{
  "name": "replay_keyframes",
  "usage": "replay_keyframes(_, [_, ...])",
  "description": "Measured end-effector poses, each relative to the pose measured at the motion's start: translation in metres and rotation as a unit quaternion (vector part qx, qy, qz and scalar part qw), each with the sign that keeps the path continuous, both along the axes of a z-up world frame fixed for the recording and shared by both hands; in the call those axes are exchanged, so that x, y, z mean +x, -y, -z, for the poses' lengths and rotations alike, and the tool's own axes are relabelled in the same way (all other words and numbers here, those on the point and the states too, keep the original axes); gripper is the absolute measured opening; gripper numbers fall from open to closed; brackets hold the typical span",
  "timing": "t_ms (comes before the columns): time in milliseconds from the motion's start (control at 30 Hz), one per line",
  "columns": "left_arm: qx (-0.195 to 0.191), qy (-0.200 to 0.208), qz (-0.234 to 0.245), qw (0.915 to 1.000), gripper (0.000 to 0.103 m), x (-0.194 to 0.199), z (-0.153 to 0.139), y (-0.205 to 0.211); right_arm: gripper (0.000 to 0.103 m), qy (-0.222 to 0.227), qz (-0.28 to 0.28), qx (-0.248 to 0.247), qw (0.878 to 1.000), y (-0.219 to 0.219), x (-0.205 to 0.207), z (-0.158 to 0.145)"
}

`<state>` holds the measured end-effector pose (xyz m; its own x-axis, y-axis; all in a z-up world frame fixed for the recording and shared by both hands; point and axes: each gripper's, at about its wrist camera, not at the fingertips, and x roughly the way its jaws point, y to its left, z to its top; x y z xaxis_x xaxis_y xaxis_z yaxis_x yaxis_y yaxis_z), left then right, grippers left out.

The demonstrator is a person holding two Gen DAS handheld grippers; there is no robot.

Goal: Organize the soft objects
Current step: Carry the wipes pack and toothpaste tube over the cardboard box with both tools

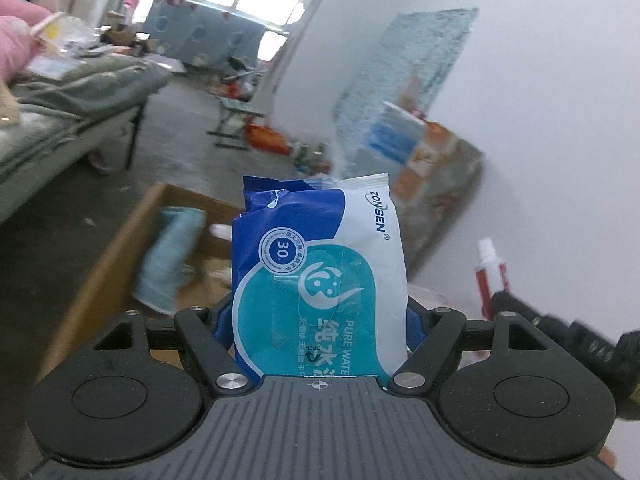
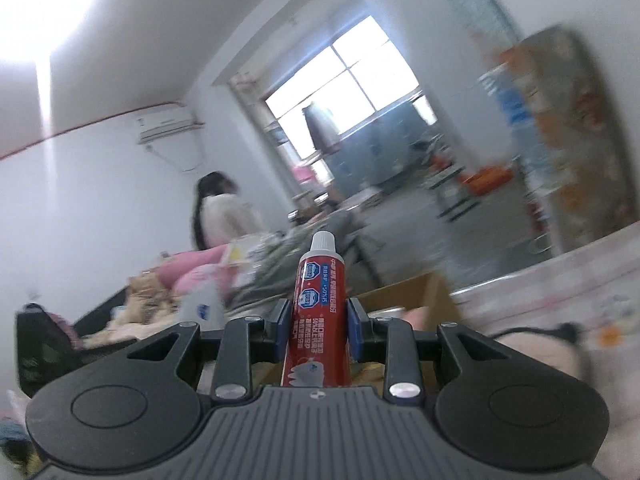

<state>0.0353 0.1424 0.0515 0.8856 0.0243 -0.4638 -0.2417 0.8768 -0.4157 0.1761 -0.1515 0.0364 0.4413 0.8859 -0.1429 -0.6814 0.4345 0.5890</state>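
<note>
We see our right gripper (image 2: 315, 322) clamped on a red toothpaste tube (image 2: 318, 312), its blue pads (image 2: 283, 330) pressing the tube's sides while the white cap stands upright above them. Just behind the tube sits an open cardboard box (image 2: 416, 298). Farther back, a person in a pale top (image 2: 226, 216) stands beside a cluttered bed (image 2: 168, 300), with a bright window (image 2: 348, 92) beyond, all blurred.

Place: lived-in bedroom of a home
Furniture: bed (image 1: 60, 120) with grey bedding and pink pillows (image 1: 16, 36)
Wall: air conditioner (image 2: 166, 126)
Light: large window (image 2: 344, 80)
Floor: bare concrete, cardboard box (image 1: 120, 248)
</note>
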Motion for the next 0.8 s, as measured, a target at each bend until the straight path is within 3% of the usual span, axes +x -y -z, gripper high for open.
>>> replay_keyframes(167, [0.013,-0.065,-0.002,0.9978,0.075,0.027,0.016,-0.039,0.032,-0.073,-0.063,-0.001,0.995,-0.075,0.03,0.008])
replay_keyframes(300, [0.026,-0.131,0.003,0.9911,0.075,0.06,0.044,-0.06,0.032,-0.128,-0.086,-0.042,0.987,-0.131,0.05,0.031])
replay_keyframes(533, [0.074,-0.24,0.02,0.9678,0.075,0.099,0.084,-0.078,0.032,-0.203,-0.079,-0.122,0.968,-0.185,0.081,0.076])
replay_keyframes(800, [0.115,-0.311,0.017,0.9431,0.076,0.118,0.109,-0.076,0.032,-0.217,-0.07,-0.158,0.961,-0.205,0.095,0.096])
